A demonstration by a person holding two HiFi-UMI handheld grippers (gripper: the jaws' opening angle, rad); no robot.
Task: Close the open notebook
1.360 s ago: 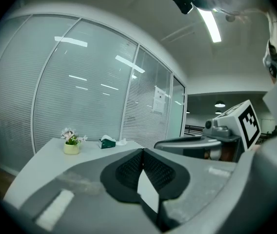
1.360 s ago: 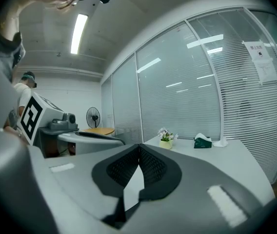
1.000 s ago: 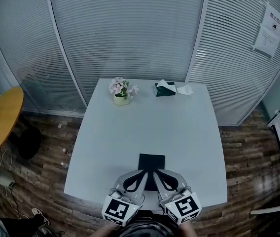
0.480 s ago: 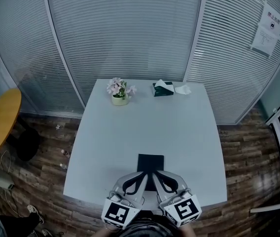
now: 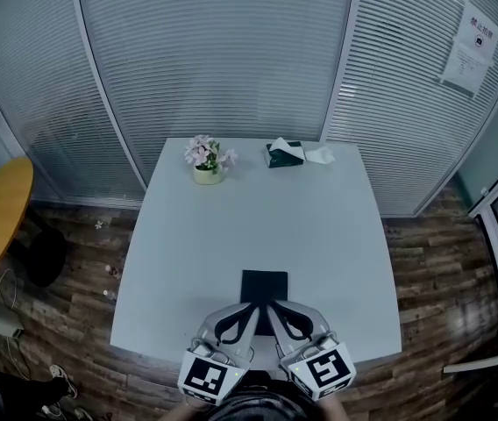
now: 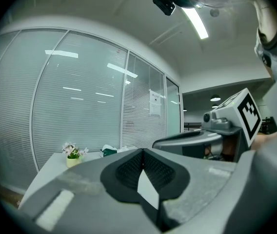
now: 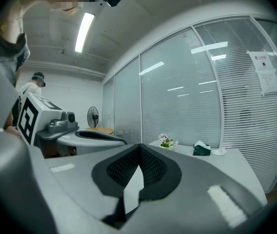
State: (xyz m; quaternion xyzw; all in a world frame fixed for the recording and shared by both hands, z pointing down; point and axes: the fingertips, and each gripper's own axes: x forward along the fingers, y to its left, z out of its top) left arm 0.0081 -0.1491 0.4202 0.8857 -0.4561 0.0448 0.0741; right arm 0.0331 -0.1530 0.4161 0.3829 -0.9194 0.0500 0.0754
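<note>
**Item:** dark, flat, rectangular notebook [image 5: 264, 284]. It lies on the near half of the table, about midway across and closer to the front edge than to the middle. Only a plain dark face shows and no pale pages, so it looks already shut. Whether a leaf stands open at its near edge cannot be told.

**Tools:** left gripper [image 5: 255, 309] and right gripper [image 5: 274, 309], both grey with black ribbed pads. They sit side by side at the notebook's near edge with their tips over it. Contact cannot be confirmed. Each claw is fully closed, pad against pad, with nothing between.

**Support:** white square table [image 5: 231, 226] with a smooth top.

**Far edge, well apart:** pale yellow pot of pink and white flowers [image 5: 205, 160], and a dark green tissue box [image 5: 281, 154] with a white tissue pulled up.

**Hazards (judged):**
- A push from closed tips on a smooth top could slide the notebook away rather than press it flat.
- If a cover is open, shut claws cannot pinch it, and nudging might crease a page.
- A pull toward the person could drag the notebook off the front edge.
</note>
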